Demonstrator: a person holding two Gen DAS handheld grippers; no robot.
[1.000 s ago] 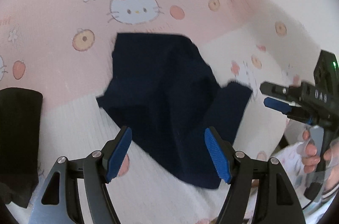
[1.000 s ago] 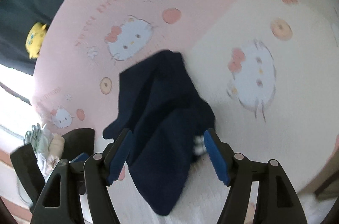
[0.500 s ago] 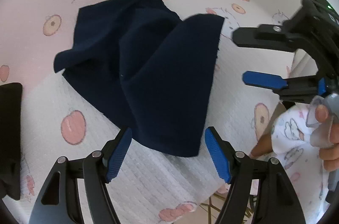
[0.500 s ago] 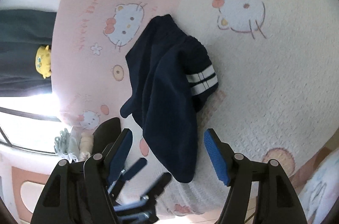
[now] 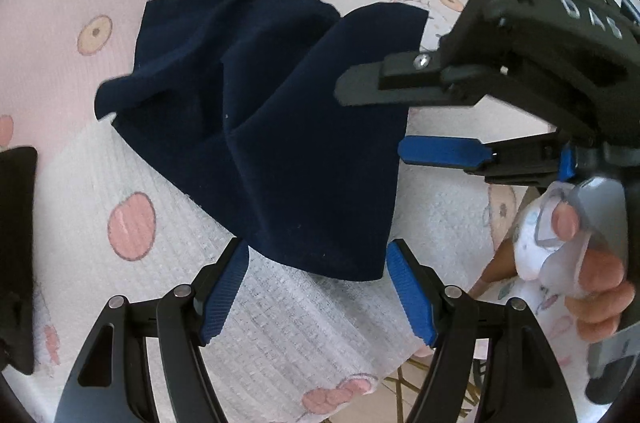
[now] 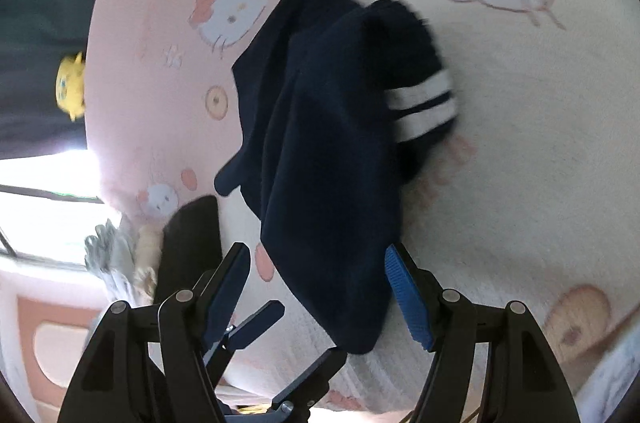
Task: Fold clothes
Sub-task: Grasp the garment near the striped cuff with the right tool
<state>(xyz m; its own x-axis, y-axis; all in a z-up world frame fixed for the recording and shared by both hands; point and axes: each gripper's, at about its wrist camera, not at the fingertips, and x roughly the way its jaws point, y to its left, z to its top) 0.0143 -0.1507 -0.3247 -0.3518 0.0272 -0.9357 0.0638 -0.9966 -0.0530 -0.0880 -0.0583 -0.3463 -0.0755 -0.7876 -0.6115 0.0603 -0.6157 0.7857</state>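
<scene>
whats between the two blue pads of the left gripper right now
In the left wrist view, the near corner of the navy garment hangs down between the open left gripper jaws, over bare white blanket; neither pad touches it.

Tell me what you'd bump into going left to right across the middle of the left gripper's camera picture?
black cloth → peach print on the blanket → navy garment → right gripper → hand holding it.
</scene>
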